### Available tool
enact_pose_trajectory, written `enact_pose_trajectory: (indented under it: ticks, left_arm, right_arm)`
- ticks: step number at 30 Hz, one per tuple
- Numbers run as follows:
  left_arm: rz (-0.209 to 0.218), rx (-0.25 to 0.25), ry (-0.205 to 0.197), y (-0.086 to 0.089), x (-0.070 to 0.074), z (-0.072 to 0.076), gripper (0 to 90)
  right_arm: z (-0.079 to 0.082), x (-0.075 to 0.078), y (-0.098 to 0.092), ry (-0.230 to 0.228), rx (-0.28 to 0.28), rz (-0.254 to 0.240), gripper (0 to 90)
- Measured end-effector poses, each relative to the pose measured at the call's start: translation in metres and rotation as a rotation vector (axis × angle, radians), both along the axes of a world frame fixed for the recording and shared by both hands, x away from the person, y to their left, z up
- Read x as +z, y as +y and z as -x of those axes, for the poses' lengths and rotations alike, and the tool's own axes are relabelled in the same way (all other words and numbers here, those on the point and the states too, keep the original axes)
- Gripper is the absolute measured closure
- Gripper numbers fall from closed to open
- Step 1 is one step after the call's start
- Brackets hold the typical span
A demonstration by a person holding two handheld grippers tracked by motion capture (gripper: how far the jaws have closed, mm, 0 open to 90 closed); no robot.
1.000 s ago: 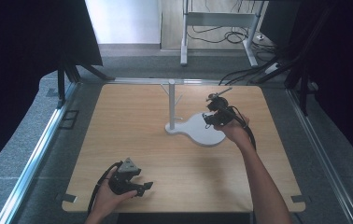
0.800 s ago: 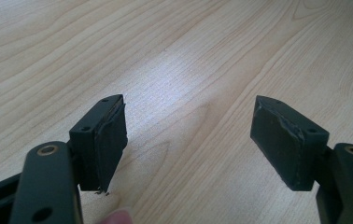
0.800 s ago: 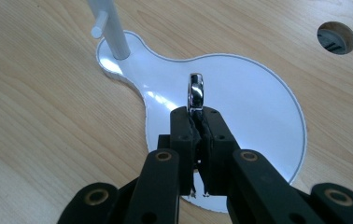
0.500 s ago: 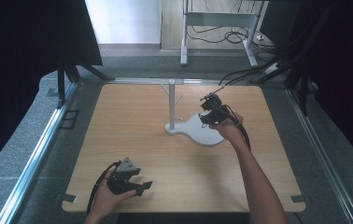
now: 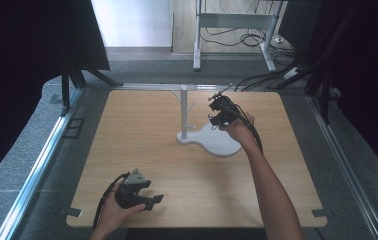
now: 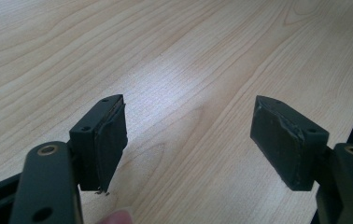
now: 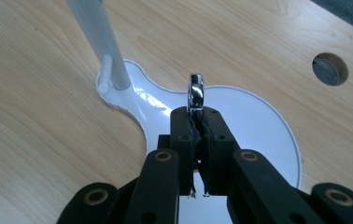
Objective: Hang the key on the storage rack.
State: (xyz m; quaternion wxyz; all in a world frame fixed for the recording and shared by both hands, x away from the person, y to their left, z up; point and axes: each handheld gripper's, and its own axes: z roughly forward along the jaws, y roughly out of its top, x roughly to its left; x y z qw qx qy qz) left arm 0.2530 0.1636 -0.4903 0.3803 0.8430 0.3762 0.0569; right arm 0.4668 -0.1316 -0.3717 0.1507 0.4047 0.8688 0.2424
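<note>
My right gripper (image 7: 197,122) pinches a metal ring (image 7: 195,92) edge-on above the white stand (image 7: 258,121); a slip drops it. Left gripper (image 6: 188,140) gapes empty.

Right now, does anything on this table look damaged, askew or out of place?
Nothing stands out. The white stand with the upright post sits straight on the wooden table; the right tongs pinch a small shiny metal ring.

Your high view looked down over the whole table (image 5: 142,135); both gripper views sat close, yours right sharing the white stand (image 7: 258,126).
</note>
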Motion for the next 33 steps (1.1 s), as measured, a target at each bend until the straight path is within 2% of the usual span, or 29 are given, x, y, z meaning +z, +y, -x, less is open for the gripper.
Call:
enact_pose_trajectory:
  ticks: [10,28,33]
  left_arm:
    - [0.001,-0.010,-0.004,0.000,0.002,0.001,27.6]
    - [0.005,-0.020,0.000,-0.001,0.002,0.001,27.7]
    - [0.003,-0.026,-0.001,-0.003,0.002,0.001,27.7]
  right_arm:
    - [-0.010,0.007,0.010,-0.012,-0.003,0.002,84.6]
    - [-0.030,0.005,0.026,-0.016,-0.008,0.003,84.6]
    - [-0.035,0.003,0.033,-0.016,-0.014,0.038,84.6]
